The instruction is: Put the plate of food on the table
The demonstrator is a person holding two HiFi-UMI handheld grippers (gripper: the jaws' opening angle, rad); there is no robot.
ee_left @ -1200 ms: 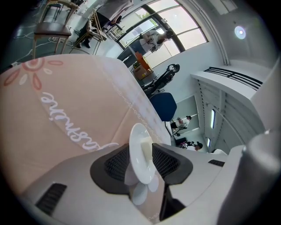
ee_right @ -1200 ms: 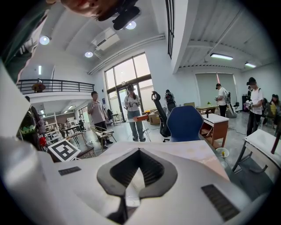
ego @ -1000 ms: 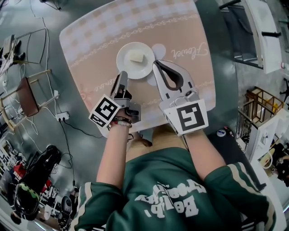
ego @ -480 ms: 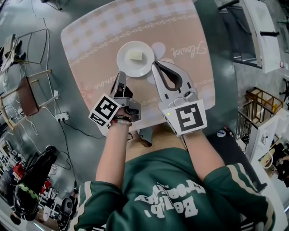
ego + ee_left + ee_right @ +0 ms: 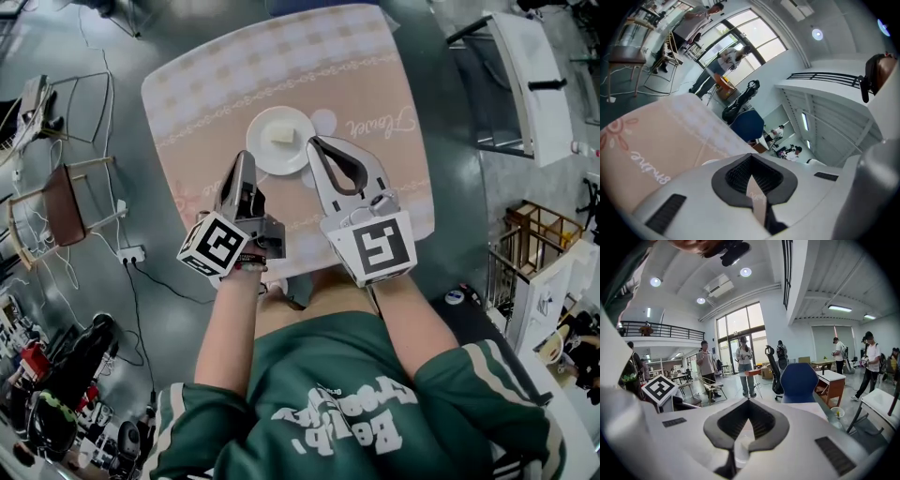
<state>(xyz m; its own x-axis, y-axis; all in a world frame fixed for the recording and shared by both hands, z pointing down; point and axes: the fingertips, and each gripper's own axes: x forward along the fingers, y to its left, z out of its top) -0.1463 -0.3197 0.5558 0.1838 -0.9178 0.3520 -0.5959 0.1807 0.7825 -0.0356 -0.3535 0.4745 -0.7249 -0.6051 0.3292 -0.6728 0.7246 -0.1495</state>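
Note:
A white plate (image 5: 281, 141) with a pale block of food (image 5: 282, 134) rests on the pink patterned table (image 5: 356, 75). My left gripper (image 5: 246, 157) hovers just near-left of the plate, its jaws pressed together with nothing in them. My right gripper (image 5: 313, 142) is shut too, its tips over the plate's right rim and holding nothing. In the left gripper view the closed tips (image 5: 750, 153) point across the tablecloth (image 5: 656, 136), with a sliver of the plate (image 5: 710, 161) showing. The right gripper view shows closed tips (image 5: 748, 399) and the room beyond.
A wooden chair (image 5: 61, 202) and cables stand on the floor at the left. A white desk (image 5: 525, 75) is at the upper right and a wooden rack (image 5: 525, 234) at the right. A blue chair (image 5: 799, 380) stands beyond the table's far edge, and several people stand behind it.
Both grippers have lifted off the table and drawn slightly back from the plate, the left one more. The plate has stayed where it was.

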